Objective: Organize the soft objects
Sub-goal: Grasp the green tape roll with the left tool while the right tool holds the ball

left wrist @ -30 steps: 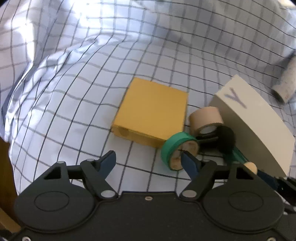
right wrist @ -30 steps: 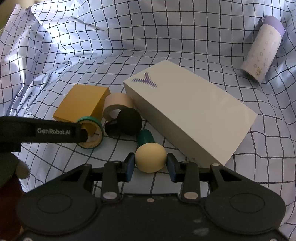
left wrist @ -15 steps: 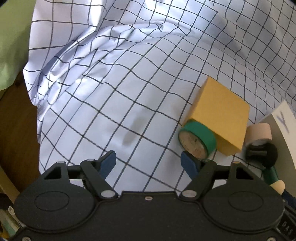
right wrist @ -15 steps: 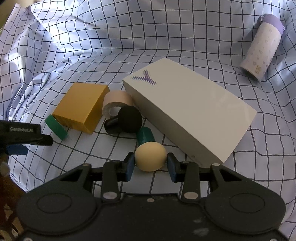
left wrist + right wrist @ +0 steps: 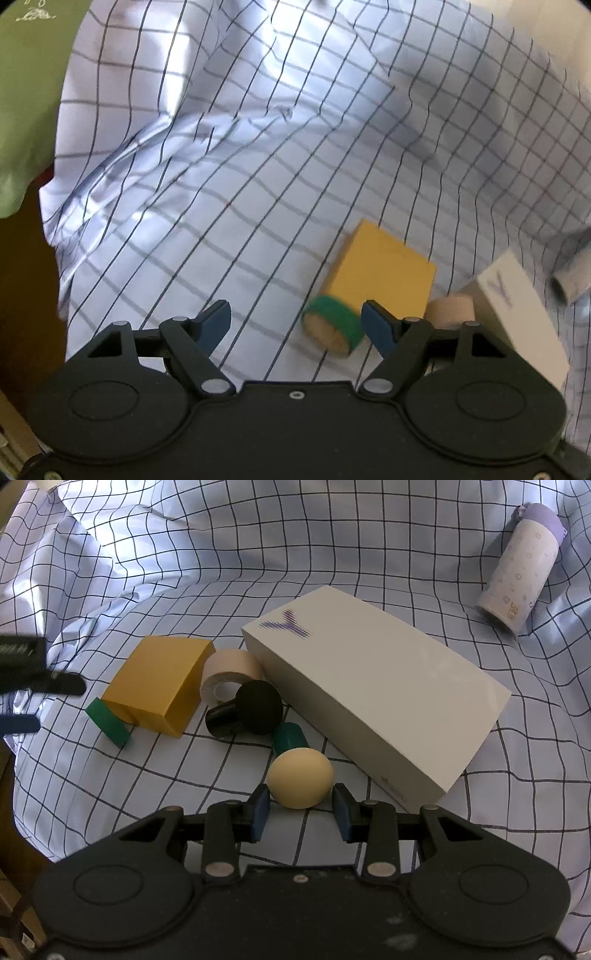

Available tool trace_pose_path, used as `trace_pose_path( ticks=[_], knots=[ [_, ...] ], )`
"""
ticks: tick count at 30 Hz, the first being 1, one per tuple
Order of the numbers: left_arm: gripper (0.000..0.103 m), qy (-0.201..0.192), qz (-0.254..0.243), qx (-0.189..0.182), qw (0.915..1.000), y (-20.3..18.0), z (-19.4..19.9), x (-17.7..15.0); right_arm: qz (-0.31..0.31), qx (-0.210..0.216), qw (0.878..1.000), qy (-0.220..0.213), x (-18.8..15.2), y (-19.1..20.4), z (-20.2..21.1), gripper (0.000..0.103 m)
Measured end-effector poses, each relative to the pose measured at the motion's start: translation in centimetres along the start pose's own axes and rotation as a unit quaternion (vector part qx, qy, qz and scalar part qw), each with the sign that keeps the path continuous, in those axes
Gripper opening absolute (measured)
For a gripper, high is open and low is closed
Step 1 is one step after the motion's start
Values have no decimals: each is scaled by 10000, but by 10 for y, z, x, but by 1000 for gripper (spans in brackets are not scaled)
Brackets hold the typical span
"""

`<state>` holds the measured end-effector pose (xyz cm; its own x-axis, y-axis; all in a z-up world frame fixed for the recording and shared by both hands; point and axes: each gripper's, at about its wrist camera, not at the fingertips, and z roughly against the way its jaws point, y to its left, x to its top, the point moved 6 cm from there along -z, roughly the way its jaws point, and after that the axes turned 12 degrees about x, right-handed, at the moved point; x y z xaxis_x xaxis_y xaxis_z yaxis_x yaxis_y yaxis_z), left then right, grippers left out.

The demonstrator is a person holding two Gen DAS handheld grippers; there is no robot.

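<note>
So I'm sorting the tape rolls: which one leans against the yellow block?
The green tape roll, propped on edge against the yellow block at its near corner. The beige tape roll sits between the block and the white box.

On a checked cloth [image 5: 332, 554]: two tape rolls, one green [image 5: 108, 722] and one beige [image 5: 229, 672]; one yellow block [image 5: 155, 679]; one white box [image 5: 376, 686]; one lilac bottle [image 5: 517, 572]; two ball-headed pieces, black [image 5: 258, 707] and cream [image 5: 299, 778].

Matte black plastic forms both handheld tools: the left gripper [image 5: 295, 325] and right gripper [image 5: 300, 810] each show two round housings, angled link arms, silver pivot screws and blue finger pads [image 5: 258, 808].
</note>
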<state>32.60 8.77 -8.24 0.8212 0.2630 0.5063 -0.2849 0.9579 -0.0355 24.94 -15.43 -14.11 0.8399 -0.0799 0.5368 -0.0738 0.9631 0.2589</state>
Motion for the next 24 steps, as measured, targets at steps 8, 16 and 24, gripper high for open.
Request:
trace_pose_path(
  ticks=[8,16,24],
  knots=[
    [76,261,115,-28,9996,9,-27,-4,-15,4,10000,6,0,0,1,37],
    [76,376,31,-20,9993,29,-16,-21,18,-59,10000,4,-1,1,-1,37],
    [76,221,-381,54,9990,31,-11,-33,24,-55,10000,-9,-2,2,-2,42]
  ],
)
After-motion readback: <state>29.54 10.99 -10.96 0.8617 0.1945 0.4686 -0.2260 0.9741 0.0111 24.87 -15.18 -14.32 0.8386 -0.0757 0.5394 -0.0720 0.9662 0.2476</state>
